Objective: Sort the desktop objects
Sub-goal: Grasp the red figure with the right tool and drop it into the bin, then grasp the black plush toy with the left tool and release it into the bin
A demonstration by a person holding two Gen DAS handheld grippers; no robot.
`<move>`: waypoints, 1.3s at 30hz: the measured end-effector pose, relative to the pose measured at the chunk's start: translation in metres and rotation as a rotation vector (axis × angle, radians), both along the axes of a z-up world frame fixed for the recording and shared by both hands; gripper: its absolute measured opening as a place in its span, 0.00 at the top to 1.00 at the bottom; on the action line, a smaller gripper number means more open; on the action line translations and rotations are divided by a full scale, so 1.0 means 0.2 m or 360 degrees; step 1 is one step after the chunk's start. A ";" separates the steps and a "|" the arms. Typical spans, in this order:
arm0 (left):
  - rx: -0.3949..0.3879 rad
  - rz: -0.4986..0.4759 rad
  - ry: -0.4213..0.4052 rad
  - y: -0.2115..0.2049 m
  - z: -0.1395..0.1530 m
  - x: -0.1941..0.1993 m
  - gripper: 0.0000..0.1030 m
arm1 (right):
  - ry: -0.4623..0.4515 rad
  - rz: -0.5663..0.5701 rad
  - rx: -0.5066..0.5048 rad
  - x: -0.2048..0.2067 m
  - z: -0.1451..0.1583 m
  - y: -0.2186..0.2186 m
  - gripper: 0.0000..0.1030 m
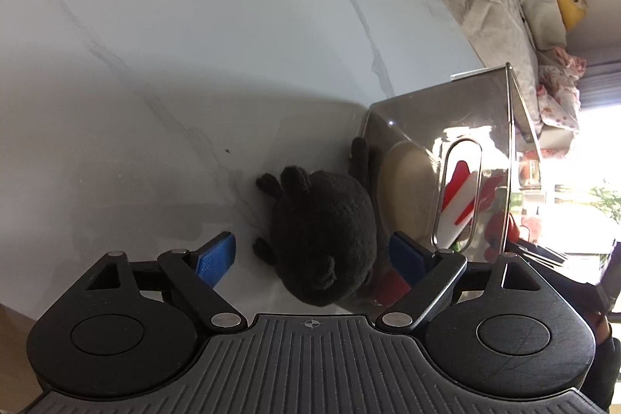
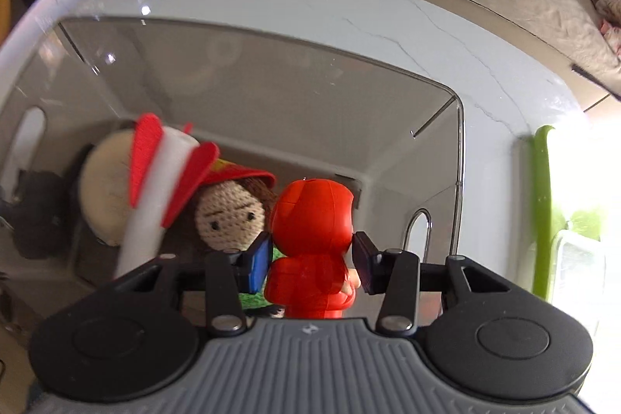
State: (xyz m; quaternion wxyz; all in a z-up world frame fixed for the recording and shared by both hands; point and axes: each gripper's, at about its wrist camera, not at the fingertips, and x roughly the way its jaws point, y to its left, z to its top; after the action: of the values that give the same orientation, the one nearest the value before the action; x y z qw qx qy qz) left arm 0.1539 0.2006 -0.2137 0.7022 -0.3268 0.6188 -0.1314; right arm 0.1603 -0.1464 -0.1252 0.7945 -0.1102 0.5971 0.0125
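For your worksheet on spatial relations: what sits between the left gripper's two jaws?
In the left wrist view, the black crocheted toy lies on the marble table between the left gripper's open jaws, beside the clear bin.

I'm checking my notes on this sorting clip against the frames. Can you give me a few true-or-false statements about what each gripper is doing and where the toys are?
1. The right gripper is shut on the red figure. True.
2. The left gripper is clamped on the black knitted toy. False: its jaws are open, with the toy between them.
3. The black knitted toy lies inside the clear bin. False: it lies on the marble table, beside the bin.
4. A crocheted doll with a red hat is inside the bin. True.
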 end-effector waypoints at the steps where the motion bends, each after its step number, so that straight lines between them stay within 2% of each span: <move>1: -0.0003 -0.0004 0.0003 0.00 -0.01 0.00 0.12 | 0.0002 0.0003 -0.0006 0.00 0.00 0.00 0.53; 10: 0.0001 0.0010 0.0014 -0.02 -0.02 0.01 0.11 | 0.0020 0.0031 -0.0058 -0.05 -0.01 0.04 0.53; 13: 0.0003 0.0022 0.0019 -0.03 -0.02 0.01 0.10 | 0.0026 0.0040 -0.0075 -0.06 -0.01 0.05 0.47; 15: 0.0008 0.0025 0.0028 -0.04 -0.02 0.02 0.10 | 0.0007 0.0018 -0.0033 -0.08 0.02 0.04 0.42; 20: 0.0117 0.0008 0.0020 -0.10 -0.02 0.03 0.10 | -0.0087 -0.0064 0.0108 -0.16 0.13 -0.05 0.39; 24: 0.0120 0.0001 0.0025 -0.14 -0.04 0.03 0.10 | -0.0111 -0.0153 0.0301 -0.23 0.20 -0.16 0.38; 31: 0.0145 0.0017 0.0038 -0.17 -0.08 0.04 0.10 | -0.0120 -0.0246 0.0468 -0.35 0.28 -0.31 0.36; 34: 0.0163 0.0006 0.0029 -0.18 -0.09 0.04 0.13 | -0.0169 -0.0254 0.0481 -0.33 0.33 -0.34 0.36; 37: 0.0121 -0.0010 0.0011 -0.18 -0.09 0.03 0.28 | -0.0239 -0.0245 0.0477 -0.29 0.36 -0.35 0.35; 39: 0.0122 -0.0008 -0.0003 -0.18 -0.08 0.03 0.31 | -0.0266 -0.0264 0.0513 -0.24 0.37 -0.35 0.34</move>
State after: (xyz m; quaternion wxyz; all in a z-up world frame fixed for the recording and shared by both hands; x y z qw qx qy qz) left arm 0.1591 0.1647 -0.2296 0.7144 -0.2979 0.6236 -0.1098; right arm 0.1116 -0.2167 -0.0520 0.8469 0.0674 0.5265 0.0333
